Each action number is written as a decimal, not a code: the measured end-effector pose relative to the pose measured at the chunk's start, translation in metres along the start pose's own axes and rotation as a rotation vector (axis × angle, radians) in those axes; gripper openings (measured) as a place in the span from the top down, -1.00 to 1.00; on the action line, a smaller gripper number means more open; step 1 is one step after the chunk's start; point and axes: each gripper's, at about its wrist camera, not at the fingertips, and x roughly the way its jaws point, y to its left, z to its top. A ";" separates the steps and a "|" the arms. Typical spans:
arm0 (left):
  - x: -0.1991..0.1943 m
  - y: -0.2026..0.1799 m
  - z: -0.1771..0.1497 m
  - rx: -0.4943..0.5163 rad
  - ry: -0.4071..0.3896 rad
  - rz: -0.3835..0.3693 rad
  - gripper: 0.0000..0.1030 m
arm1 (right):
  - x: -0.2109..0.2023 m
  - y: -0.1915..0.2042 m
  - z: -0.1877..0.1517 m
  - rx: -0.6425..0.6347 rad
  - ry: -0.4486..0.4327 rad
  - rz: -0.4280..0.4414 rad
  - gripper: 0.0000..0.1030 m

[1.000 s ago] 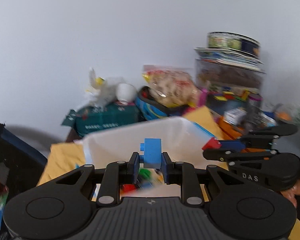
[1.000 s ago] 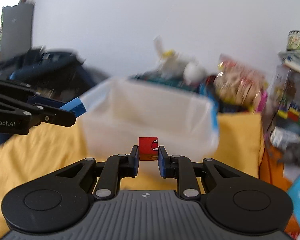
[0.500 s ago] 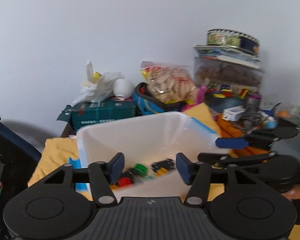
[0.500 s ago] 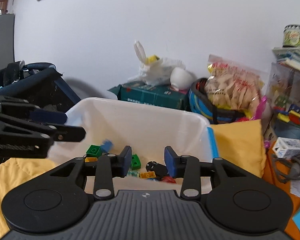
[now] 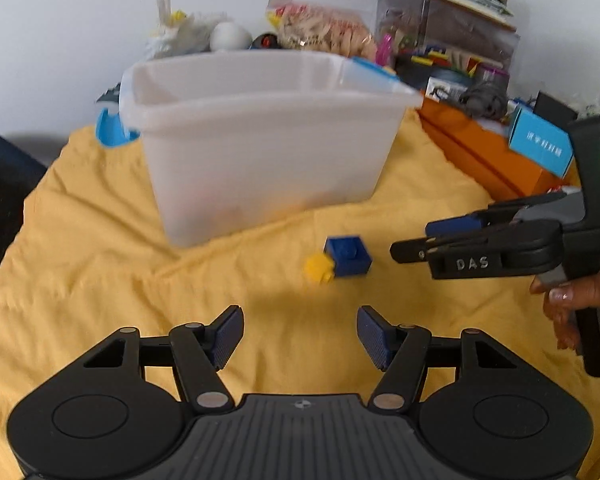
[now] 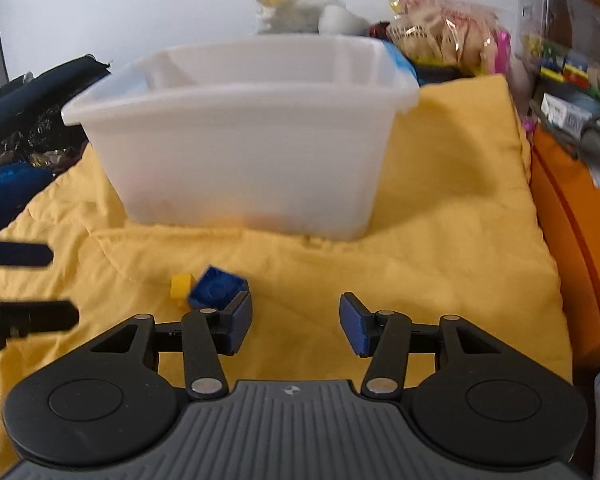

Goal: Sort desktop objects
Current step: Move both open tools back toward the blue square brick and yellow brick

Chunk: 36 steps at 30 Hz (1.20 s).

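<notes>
A white plastic bin [image 5: 260,140] [image 6: 252,148] stands on the yellow cloth [image 5: 100,280] [image 6: 440,240]. In front of it lie a dark blue brick [image 5: 348,256] [image 6: 216,290] and a small yellow brick [image 5: 319,267] [image 6: 181,285], touching each other. My left gripper [image 5: 300,334] hovers just short of them, its jaws opening with nothing between them. My right gripper [image 6: 296,322] [image 5: 412,240] sits to the right of the bricks, jaws also opening and empty; its left pad is close beside the blue brick. The bin's contents are hidden behind its wall.
An orange box [image 5: 484,152] [image 6: 572,216] and a blue carton [image 5: 540,144] border the cloth on the right. Bags, a clear case and stacked tins crowd the back by the wall. Dark bags [image 6: 32,92] lie to the left. A hand [image 5: 572,300] holds the right gripper.
Both grippers let go of their bricks, a blue one and a red one, over the bin. Both have since come down in front of the bin with jaws wider apart.
</notes>
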 end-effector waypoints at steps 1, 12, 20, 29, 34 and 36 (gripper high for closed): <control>-0.001 -0.001 -0.002 -0.004 0.004 -0.002 -0.29 | 0.001 0.000 -0.002 -0.004 0.007 0.000 -0.02; 0.013 -0.003 -0.010 -0.046 0.027 -0.001 -0.29 | 0.006 0.014 -0.019 -0.075 0.044 0.032 -0.06; 0.015 -0.003 -0.018 -0.064 0.048 -0.009 -0.29 | 0.005 0.029 -0.034 -0.143 0.050 0.029 -0.13; 0.009 -0.001 -0.021 -0.075 0.045 -0.011 -0.29 | 0.001 0.040 -0.037 -0.191 0.043 0.029 -0.18; 0.007 0.000 -0.024 -0.073 0.048 -0.014 -0.29 | 0.002 0.040 -0.038 -0.173 0.049 0.023 -0.25; 0.007 0.001 -0.025 -0.077 0.049 -0.017 -0.29 | 0.002 0.040 -0.039 -0.174 0.050 0.017 -0.29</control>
